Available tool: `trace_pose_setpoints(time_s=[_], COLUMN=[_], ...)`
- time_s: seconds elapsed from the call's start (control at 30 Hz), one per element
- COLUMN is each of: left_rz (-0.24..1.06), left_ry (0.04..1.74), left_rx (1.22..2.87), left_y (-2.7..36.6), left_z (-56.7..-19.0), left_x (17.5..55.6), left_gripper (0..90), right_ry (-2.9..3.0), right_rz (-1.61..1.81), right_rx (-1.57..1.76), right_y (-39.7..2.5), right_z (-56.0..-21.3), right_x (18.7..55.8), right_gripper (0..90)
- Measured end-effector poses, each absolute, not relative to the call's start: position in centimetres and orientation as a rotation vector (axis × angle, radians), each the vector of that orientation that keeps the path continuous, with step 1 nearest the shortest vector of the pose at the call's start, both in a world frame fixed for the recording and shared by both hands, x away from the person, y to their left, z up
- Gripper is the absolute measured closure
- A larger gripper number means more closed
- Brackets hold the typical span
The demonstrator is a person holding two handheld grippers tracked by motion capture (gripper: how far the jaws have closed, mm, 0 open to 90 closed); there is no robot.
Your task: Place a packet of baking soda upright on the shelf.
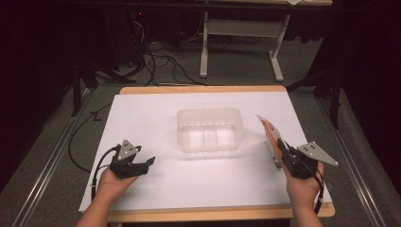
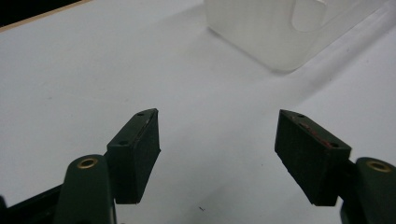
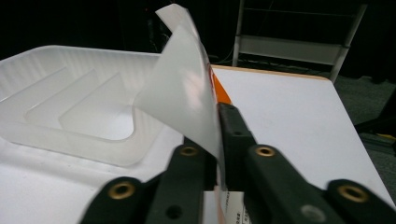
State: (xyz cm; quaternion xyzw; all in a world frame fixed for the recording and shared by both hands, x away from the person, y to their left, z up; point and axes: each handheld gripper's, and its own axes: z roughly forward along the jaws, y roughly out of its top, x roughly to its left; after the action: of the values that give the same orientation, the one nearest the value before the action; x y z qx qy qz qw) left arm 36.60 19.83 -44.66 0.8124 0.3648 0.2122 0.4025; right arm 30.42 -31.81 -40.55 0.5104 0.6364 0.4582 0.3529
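While right tongs pinch a packet beside the tub, left tongs gape.

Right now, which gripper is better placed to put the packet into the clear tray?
Probably the right gripper: its jaws are shut on the packet beside the tray. The left gripper is open and empty.
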Motion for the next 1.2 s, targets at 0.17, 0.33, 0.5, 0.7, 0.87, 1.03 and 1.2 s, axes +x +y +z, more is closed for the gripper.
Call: trace_pose_setpoints(time_s=[0.17, 0.33, 0.5, 0.7, 0.87, 1.03, 1.2], left_rz=[0.537, 0.536, 0.535, 0.538, 0.538, 0.537, 0.537], left_ry=[0.923, 0.923, 0.922, 0.918, 0.919, 0.918, 0.921], left_rx=[2.056, 2.054, 2.049, 2.047, 2.043, 2.035, 2.022], left_y=[19.8, 19.9, 19.8, 19.9, 19.9, 20.0, 20.2], left_z=[-44.7, -44.7, -44.7, -44.6, -44.6, -44.6, -44.5], left_x=[36.7, 36.7, 36.7, 36.6, 36.6, 36.6, 36.6], left_gripper=[31.3, 31.3, 31.3, 31.3, 31.3, 31.3, 31.2], right_ry=[1.633, 1.599, 1.587, 1.575, 1.577, 1.566, 1.556], right_rz=[1.203, 1.229, 1.264, 1.303, 1.344, 1.37, 1.379], right_rx=[1.316, 1.309, 1.287, 1.258, 1.227, 1.214, 1.164], right_y=[-32.3, -32.9, -33.2, -32.8, -32.2, -32.1, -31.3], right_z=[-40.1, -39.6, -38.8, -37.9, -36.9, -35.5, -33.0], right_x=[30.6, 30.5, 30.2, 29.8, 29.6, 30.0, 30.5], right_gripper=[90.0, 90.0, 90.0, 90.0, 90.0, 90.0, 90.0])
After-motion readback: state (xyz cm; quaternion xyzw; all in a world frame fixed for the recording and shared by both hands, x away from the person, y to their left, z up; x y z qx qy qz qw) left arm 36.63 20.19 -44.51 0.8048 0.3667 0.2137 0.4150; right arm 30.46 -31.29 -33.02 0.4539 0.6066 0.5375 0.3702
